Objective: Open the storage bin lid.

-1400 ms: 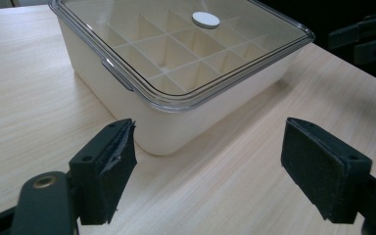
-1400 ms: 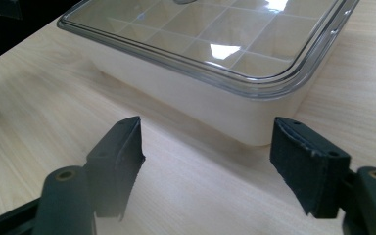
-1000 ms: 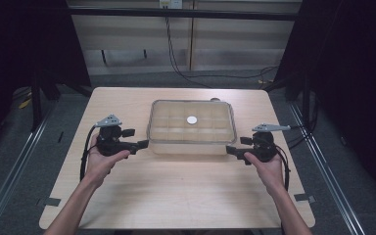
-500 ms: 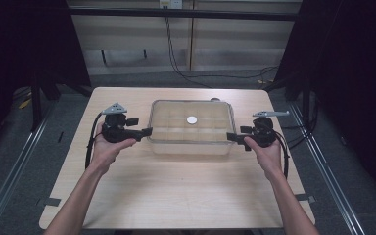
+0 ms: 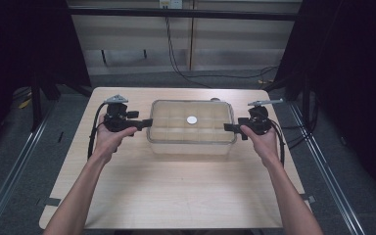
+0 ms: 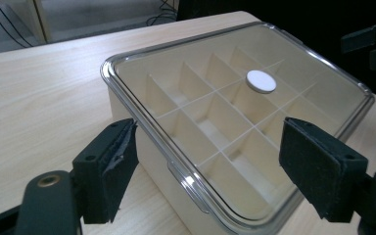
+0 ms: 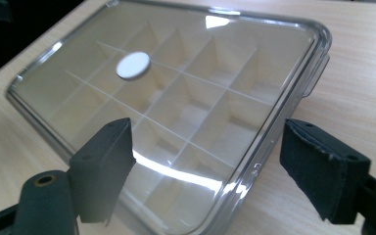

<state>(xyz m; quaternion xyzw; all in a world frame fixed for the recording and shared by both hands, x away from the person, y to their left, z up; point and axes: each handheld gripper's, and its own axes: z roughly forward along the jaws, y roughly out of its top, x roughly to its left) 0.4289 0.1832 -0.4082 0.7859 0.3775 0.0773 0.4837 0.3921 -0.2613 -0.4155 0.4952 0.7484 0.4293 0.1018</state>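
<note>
A shallow cream box with a clear lid (image 5: 191,134) sits mid-table, divided inside into several compartments. A white round disc (image 5: 192,119) lies on the lid. My left gripper (image 5: 146,123) points at the box's left end, and in the left gripper view (image 6: 208,147) its jaws stand wide over the lid's rim (image 6: 186,176) without touching it. My right gripper (image 5: 229,128) faces the right end. Its jaws have just been opening, and in the right gripper view (image 7: 205,147) they stand apart with the lid's edge (image 7: 254,166) between them, the pads off it.
The wooden table (image 5: 176,196) has bare room in front of the box and at both sides. A latch tab (image 7: 319,73) sticks out from the box's side. Cables (image 5: 176,58) run along the floor behind, with dark walls left and right.
Both hands have moved away from the person along the box's two ends, from near its front corners to about the middle of each short side. The box has not moved.
</note>
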